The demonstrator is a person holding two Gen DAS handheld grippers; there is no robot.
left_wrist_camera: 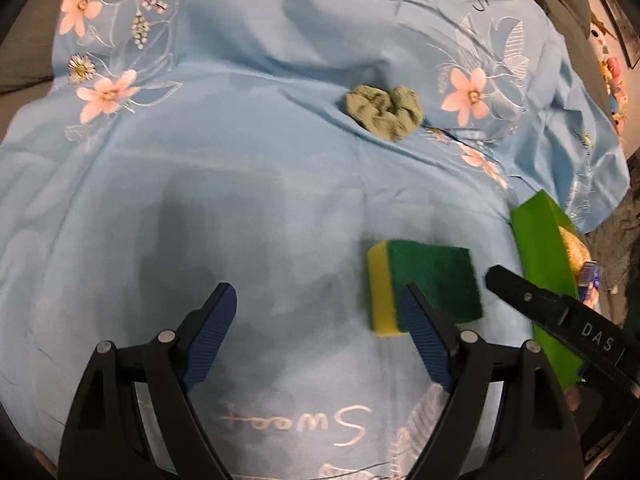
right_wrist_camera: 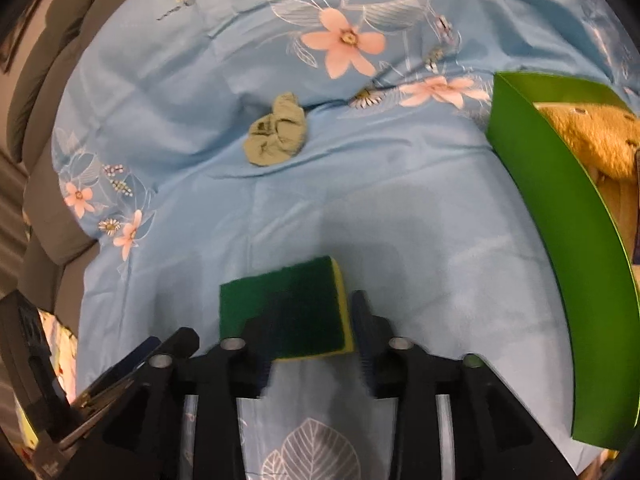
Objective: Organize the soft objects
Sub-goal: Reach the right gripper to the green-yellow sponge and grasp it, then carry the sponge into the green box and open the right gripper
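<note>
A green-and-yellow sponge (left_wrist_camera: pixel 424 286) lies on the blue flowered cloth (left_wrist_camera: pixel 240 168). My left gripper (left_wrist_camera: pixel 316 300) is open and empty, its right finger just in front of the sponge. In the right wrist view the sponge (right_wrist_camera: pixel 286 314) sits between my right gripper's (right_wrist_camera: pixel 308 316) open fingers, which stand on either side of it without visibly squeezing it. A crumpled grey-green sock (left_wrist_camera: pixel 384 112) lies farther off; it also shows in the right wrist view (right_wrist_camera: pixel 278 132). A green box (right_wrist_camera: pixel 560 240) at the right holds a tan plush toy (right_wrist_camera: pixel 596 136).
The green box (left_wrist_camera: pixel 548 276) stands at the cloth's right edge, with the right gripper's black body (left_wrist_camera: pixel 560 316) crossing in front of it. Grey cushions (right_wrist_camera: pixel 44 80) border the cloth on the left. The left gripper's body (right_wrist_camera: pixel 36 360) shows at the lower left.
</note>
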